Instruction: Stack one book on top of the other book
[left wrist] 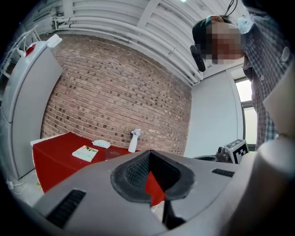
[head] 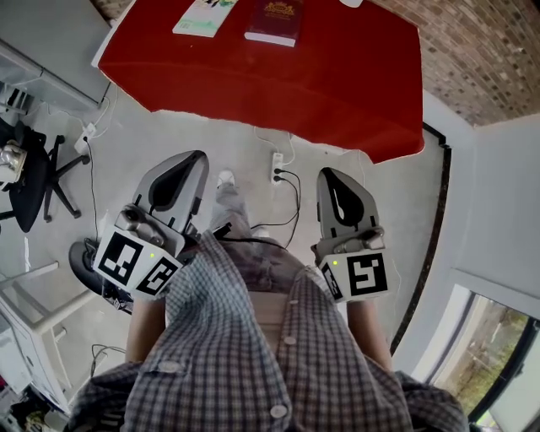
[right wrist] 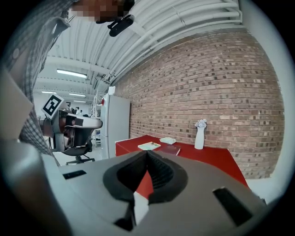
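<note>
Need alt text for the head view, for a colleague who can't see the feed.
Two books lie side by side, apart, on a red table: a pale book at left, a dark red book at right. Nearer, the left gripper and right gripper hang above the floor, both shut and empty, short of the table.

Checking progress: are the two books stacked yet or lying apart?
Apart: the pale book and the red book lie side by side on the table.
</note>
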Available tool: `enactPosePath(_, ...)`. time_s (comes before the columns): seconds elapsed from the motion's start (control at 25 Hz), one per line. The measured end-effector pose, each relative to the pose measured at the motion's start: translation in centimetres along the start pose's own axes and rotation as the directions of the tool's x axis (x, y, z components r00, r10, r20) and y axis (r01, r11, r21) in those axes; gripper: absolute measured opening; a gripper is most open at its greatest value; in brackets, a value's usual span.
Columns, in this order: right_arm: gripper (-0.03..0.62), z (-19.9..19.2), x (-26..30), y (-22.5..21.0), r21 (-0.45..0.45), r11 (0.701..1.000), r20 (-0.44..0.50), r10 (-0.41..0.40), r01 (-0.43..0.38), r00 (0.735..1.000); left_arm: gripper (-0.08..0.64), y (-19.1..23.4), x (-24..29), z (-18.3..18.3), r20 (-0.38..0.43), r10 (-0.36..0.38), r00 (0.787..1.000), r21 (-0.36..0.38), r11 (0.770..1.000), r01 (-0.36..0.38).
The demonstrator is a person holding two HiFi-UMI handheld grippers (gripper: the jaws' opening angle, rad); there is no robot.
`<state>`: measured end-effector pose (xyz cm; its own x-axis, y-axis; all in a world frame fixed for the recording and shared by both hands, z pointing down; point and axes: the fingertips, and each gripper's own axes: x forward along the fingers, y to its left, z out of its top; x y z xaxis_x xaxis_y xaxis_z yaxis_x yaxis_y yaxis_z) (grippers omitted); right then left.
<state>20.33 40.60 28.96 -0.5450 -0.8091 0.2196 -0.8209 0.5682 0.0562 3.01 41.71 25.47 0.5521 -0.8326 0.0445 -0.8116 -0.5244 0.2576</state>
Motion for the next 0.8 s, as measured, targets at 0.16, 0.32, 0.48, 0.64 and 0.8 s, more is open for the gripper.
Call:
enactPosePath(0.16, 0.008, 0.2, 2.6, -0.5, -0.013, 1.0, -0.022, -0.013, 0.013, 1.0, 0.008, 2.8, 2.4, 0.2, -0.01, -0.024, 1.0, -0.014, 1.0, 0.024)
enactPosePath(0.32, 0.008, 1.1, 5.9, -1.4, -0.013, 0.999, -0.033, -0.031, 0.03, 0.999, 0.008, 5.7, 5.0, 1.4, -0.015, -0.047, 0.999, -0.018, 0.999, 0.047)
enactPosePath(0.48, 0.008, 2.7, 9.8, -1.8, -0.017, 0.999, -0.028, -0.049, 0.048, 0.998, 0.008, 9.0, 7.0, 3.0, -0.018, -0.065, 0.998, -0.01, 0.998, 0.065)
enactPosePath(0.64, 0.008, 4.6, 13.8, -2.3, -0.027, 0.997, -0.006, -0.067, 0.067, 0.998, 0.008, 12.5, 8.3, 4.7, -0.011, -0.067, 0.998, 0.007, 0.998, 0.067)
enactPosePath(0.8, 0.008, 6.4, 17.2, -2.6, -0.047, 0.996, 0.016, -0.08, 0.08, 0.997, 0.008, 16.0, 9.2, 6.0, 0.002, -0.063, 0.998, 0.013, 0.998, 0.063)
